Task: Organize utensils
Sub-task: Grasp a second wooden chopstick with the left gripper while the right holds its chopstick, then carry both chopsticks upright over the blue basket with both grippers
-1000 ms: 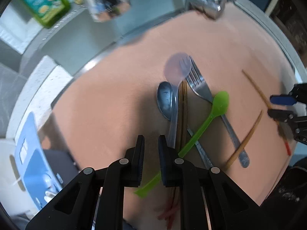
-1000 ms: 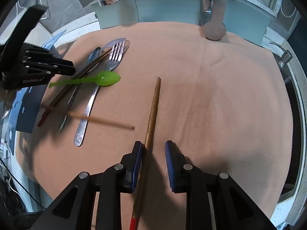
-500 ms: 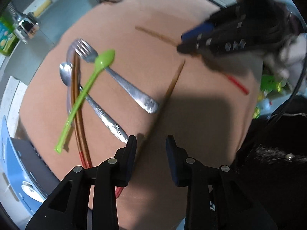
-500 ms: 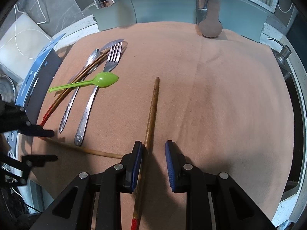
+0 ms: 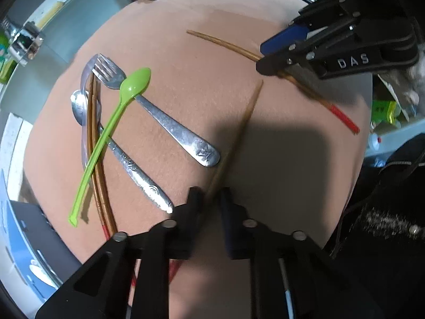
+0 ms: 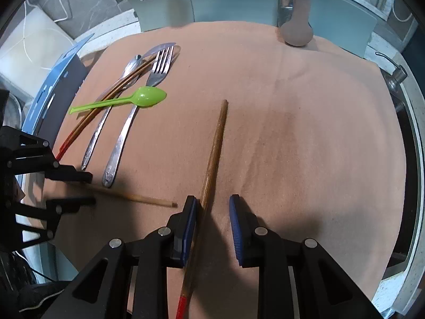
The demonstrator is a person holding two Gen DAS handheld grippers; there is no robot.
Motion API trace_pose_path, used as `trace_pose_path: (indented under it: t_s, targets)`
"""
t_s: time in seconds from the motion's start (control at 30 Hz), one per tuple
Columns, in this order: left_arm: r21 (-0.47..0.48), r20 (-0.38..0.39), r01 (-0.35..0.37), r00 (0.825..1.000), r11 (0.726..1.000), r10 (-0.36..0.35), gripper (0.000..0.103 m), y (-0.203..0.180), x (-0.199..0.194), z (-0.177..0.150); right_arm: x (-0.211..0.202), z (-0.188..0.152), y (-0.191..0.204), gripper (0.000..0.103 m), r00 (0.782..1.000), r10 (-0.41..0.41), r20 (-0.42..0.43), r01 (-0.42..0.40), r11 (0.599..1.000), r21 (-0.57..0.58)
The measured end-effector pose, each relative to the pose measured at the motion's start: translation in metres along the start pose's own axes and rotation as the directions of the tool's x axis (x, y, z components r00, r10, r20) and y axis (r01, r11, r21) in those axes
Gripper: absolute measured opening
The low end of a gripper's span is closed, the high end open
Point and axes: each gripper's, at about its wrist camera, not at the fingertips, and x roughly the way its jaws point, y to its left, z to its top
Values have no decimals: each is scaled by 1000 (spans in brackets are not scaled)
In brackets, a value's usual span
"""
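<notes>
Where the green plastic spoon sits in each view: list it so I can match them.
Left wrist: green spoon left of centre, bowl over the fork, handle running down-left.
Right wrist: green spoon upper left, handle pointing left.
Shared landmark: the fork beneath its bowl.

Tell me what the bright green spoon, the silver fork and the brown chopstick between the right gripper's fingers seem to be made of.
Bright green spoon: likely plastic; uniform saturated colour, soft glossy sheen.
Silver fork: likely stainless steel; grey mirror-like reflections, embossed handle end.
Brown chopstick: probably wood or bamboo, lacquered; streaky brown grain, slight shine, red-painted end.
</notes>
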Motion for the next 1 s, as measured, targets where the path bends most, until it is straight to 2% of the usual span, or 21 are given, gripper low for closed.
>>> trace_pose_path:
  t_s: [0.1,0.13,0.27,0.37,0.4,0.6,0.7,0.77,1.0]
  targets:
    - [-50,18,22,1000,999,-21,9,0,-3,-1,-1,0,-5,15,1000,9,4,-9,1000,19]
    - [-74,25,36,999,997,-34,8,1,-4,-4,-1,-1,-9,8,1000,19,6,-19,999,39]
    - [-169,54,89,995,982,-81,6,7,-11,-18,-2,-3,-25,6,996,88,8,-88,990,114]
    - [-289,109,160,985,944,-133,6,18,-13,-28,-3,-5,-30,6,993,112,22,-114,983,144]
    - [-332,143,195,978,923,-155,6,20,-15,-32,-4,-6,-30,6,993,115,27,-118,982,150]
    - [-464,281,310,940,830,-194,6,22,-24,-53,-9,-17,-43,6,980,188,63,-198,950,240]
    - [-518,343,346,922,783,-180,6,31,-30,-57,-15,-18,-42,6,975,207,84,-222,939,262]
    - [-544,371,351,915,762,-157,6,39,-36,-66,-19,-14,-39,6,973,210,94,-228,938,261]
    - [-592,429,327,901,736,-55,6,65,-69,-90,-45,15,-5,6,953,254,162,-286,934,216]
